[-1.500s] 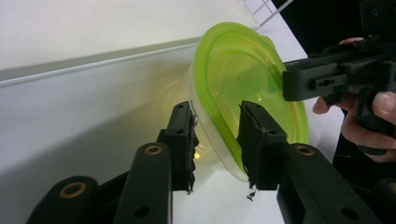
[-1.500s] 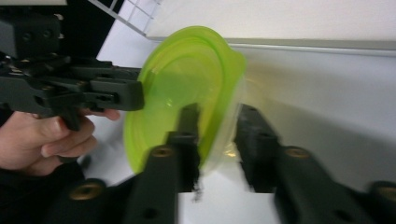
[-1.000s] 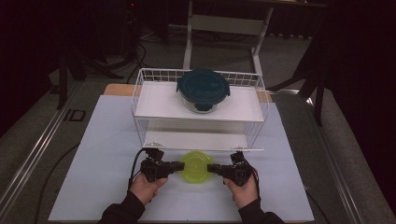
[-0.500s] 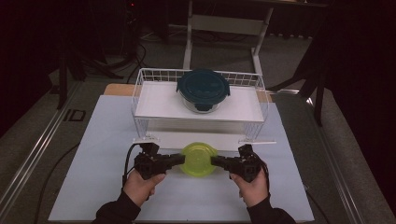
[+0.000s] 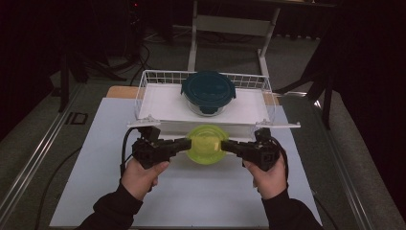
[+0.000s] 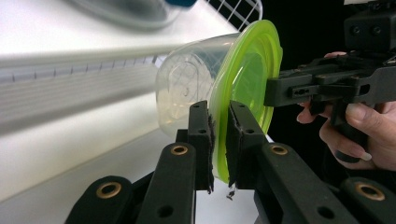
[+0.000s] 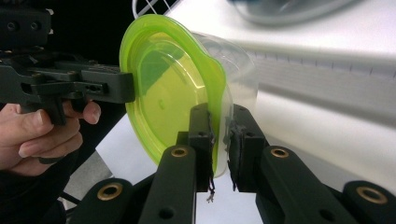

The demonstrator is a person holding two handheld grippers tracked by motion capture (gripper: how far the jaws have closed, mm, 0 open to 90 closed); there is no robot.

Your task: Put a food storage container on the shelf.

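A clear container with a lime-green lid is held off the white table, just in front of the wire rack. Its lid rim is pinched on one side by the left gripper and on the opposite side by the right gripper, each set of jaws nearly closed on the thin edge (the tub hangs below). On the rack, a second container with a dark teal lid is seen.

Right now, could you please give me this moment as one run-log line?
left tongs: shut on green-lidded container | right tongs: shut on opposite rim | container: held off table, before wire rack
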